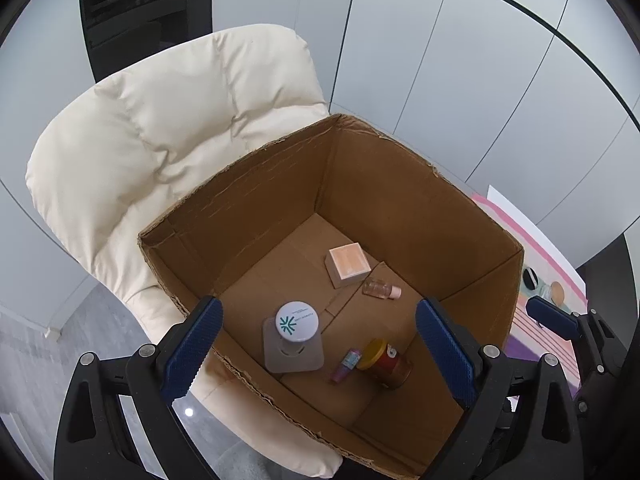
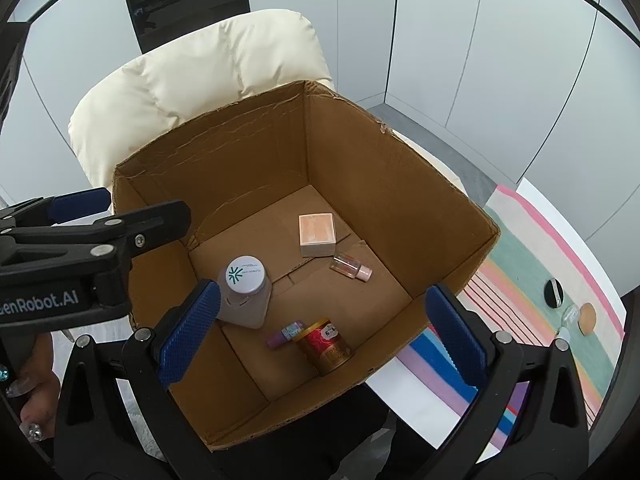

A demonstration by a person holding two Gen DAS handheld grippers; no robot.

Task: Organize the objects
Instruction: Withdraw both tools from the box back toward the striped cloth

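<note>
An open cardboard box [image 1: 400,184] [image 2: 400,168] rests on a cream padded chair. On its floor stand a white-capped bottle [image 1: 297,326] [image 2: 246,292] and a small peach box [image 1: 347,263] [image 2: 317,234]. A tiny clear bottle with a pink cap [image 1: 382,289] [image 2: 352,267], a purple tube [image 1: 345,365] [image 2: 285,333] and a red-and-gold tin [image 1: 386,362] [image 2: 326,346] lie there too. My left gripper [image 1: 318,348] hangs open above the box, nothing between its blue pads. My right gripper [image 2: 322,338] is likewise open and empty over the box.
The cream chair [image 1: 160,140] [image 2: 200,68] backs the box. A striped mat [image 2: 540,280] lies to the right with a black round item [image 2: 554,292], a clear jar [image 2: 572,314] and a cork-coloured lid [image 2: 587,318]. A hand [image 2: 36,392] holds the left gripper's handle.
</note>
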